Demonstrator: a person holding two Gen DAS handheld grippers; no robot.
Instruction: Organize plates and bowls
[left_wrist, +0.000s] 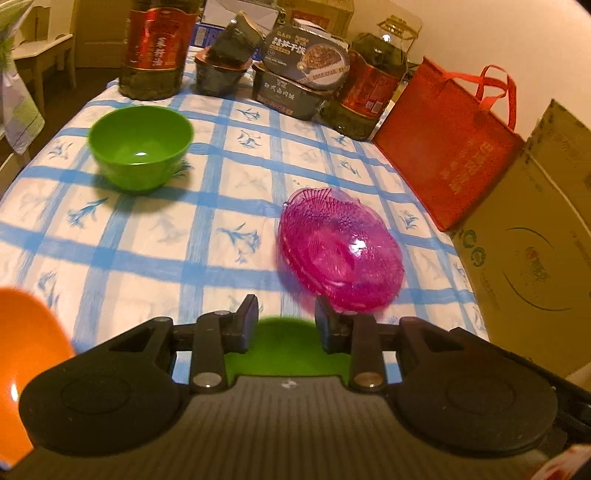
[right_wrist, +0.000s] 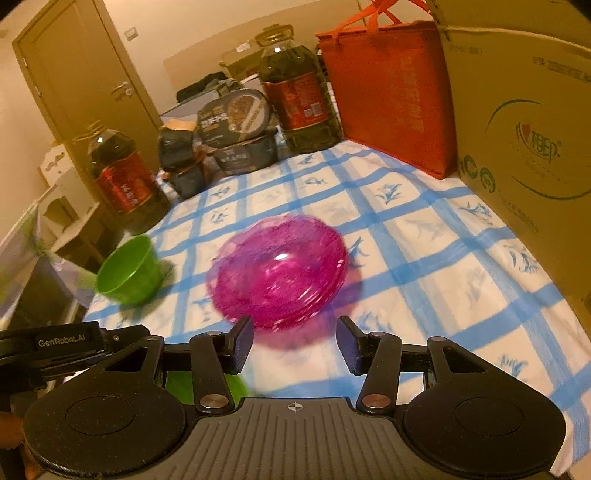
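Pink translucent plates (left_wrist: 341, 251), ribbed, stacked on bench (left_wrist: 207, 221) with blue-checked cloth, right of centre. Green bowl (left_wrist: 140, 146) upright, well apart at left. Orange bowl (left_wrist: 26, 365) at near left edge. Oil bottles (left_wrist: 153, 48), food boxes (left_wrist: 295, 77) at far end; red bag (left_wrist: 443, 147), carton (left_wrist: 535, 266) along right. Left claw (left_wrist: 286, 326) spread, empty; right claw (right_wrist: 295, 345) spread, empty.

A green bowl (left_wrist: 141, 147) and translucent magenta plates (left_wrist: 341, 249) sit on a blue-checked white tablecloth (left_wrist: 207, 229) near a red bag (left_wrist: 448, 147).
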